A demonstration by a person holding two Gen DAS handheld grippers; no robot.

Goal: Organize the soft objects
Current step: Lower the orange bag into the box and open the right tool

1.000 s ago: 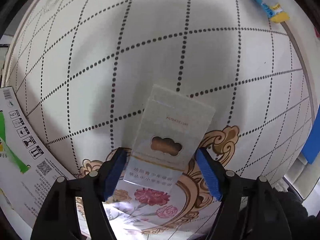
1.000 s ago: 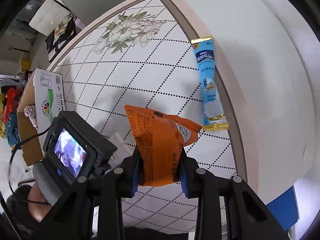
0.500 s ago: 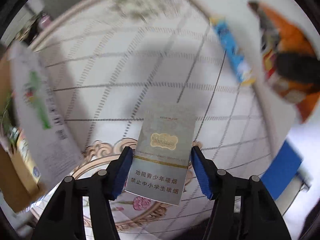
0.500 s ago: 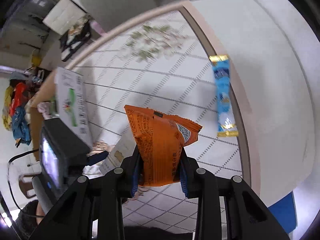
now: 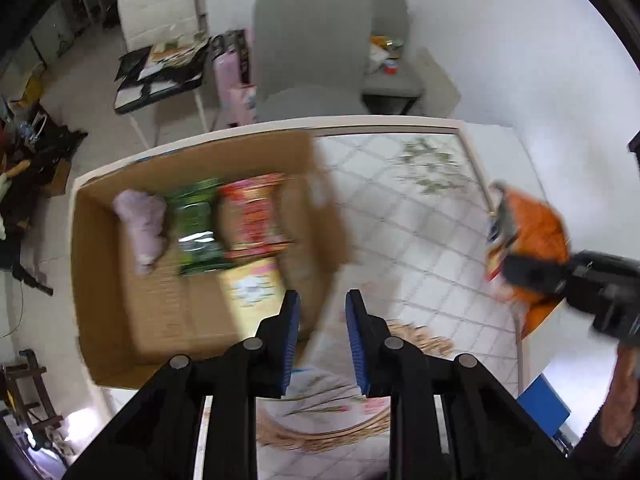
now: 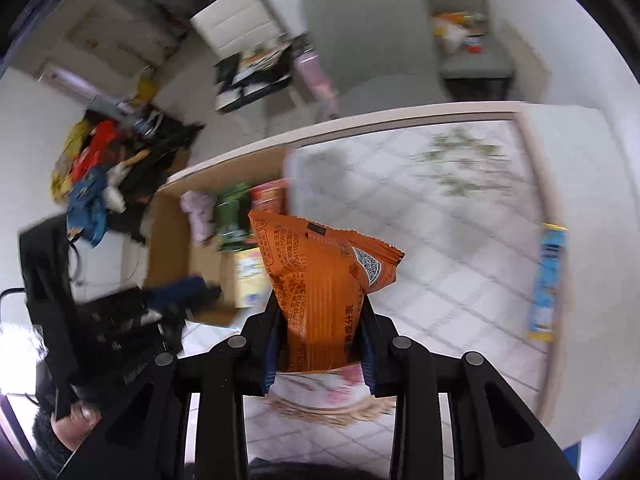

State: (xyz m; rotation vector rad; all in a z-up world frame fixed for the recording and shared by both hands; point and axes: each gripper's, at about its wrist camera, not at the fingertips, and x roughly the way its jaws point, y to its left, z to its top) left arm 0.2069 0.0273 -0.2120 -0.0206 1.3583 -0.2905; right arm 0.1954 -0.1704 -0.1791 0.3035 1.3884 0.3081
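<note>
A cardboard box [image 5: 100,280] stands at the table's left; in it lie a pale pink soft item [image 5: 142,224], a green packet [image 5: 198,228], a red packet [image 5: 252,216] and a yellow-pink pack [image 5: 252,288]. My left gripper [image 5: 320,340] hovers by the box's right wall, its blue jaws a narrow gap apart with nothing between them. My right gripper [image 6: 320,344] is shut on an orange snack packet [image 6: 320,280], held above the table; the packet also shows in the left wrist view [image 5: 532,232]. The box also shows in the right wrist view [image 6: 168,240].
A blue stick sachet [image 6: 548,280] lies at the tablecloth's right border. The tablecloth [image 5: 400,208] has a dotted diamond and flower pattern. Grey chairs [image 5: 312,44] stand beyond the table's far edge. A cluttered floor lies to the left.
My left gripper no longer holds the grey cigarette pack; it has swung left and up to the box. The right gripper still holds the orange packet and has tilted up towards the box.
</note>
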